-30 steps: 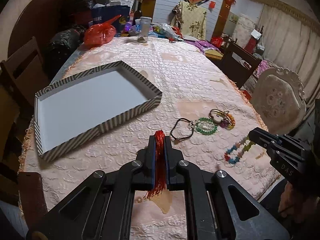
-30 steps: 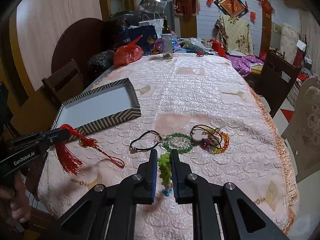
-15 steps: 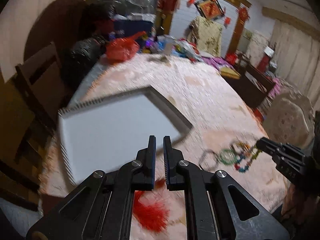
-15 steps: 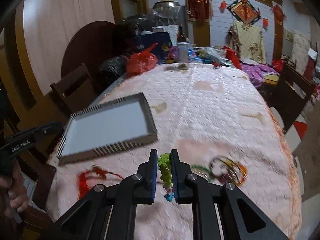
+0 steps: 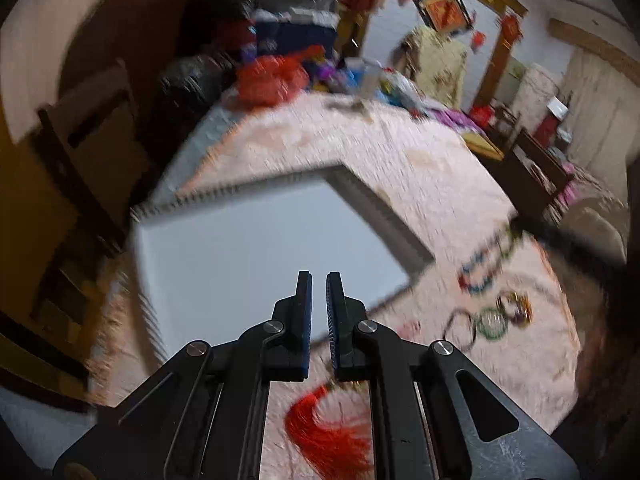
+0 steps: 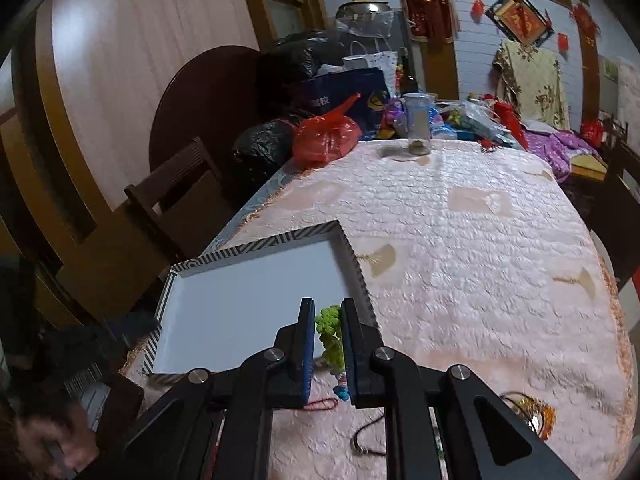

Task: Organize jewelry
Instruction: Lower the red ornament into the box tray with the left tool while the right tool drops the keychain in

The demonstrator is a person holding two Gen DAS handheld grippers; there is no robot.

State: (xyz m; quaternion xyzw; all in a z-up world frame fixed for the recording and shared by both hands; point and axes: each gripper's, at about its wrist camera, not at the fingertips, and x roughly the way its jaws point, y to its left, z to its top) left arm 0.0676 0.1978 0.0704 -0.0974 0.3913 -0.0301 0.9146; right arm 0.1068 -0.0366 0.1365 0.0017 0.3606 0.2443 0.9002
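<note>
right hand-held gripper [image 6: 325,320] clamps green bead string [image 6: 332,334], limp, light, dangling | left hand-held gripper [image 5: 318,300] closed; red tassel [image 5: 328,436] hangs beneath | tray [image 6: 256,252] ahead

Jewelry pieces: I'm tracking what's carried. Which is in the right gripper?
The green bead string, pinched in the right gripper above the box; others lie on the tablecloth.

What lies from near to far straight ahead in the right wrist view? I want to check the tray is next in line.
right gripper holding green bead bracelet → striped tray → pink tablecloth → glass jar
</note>
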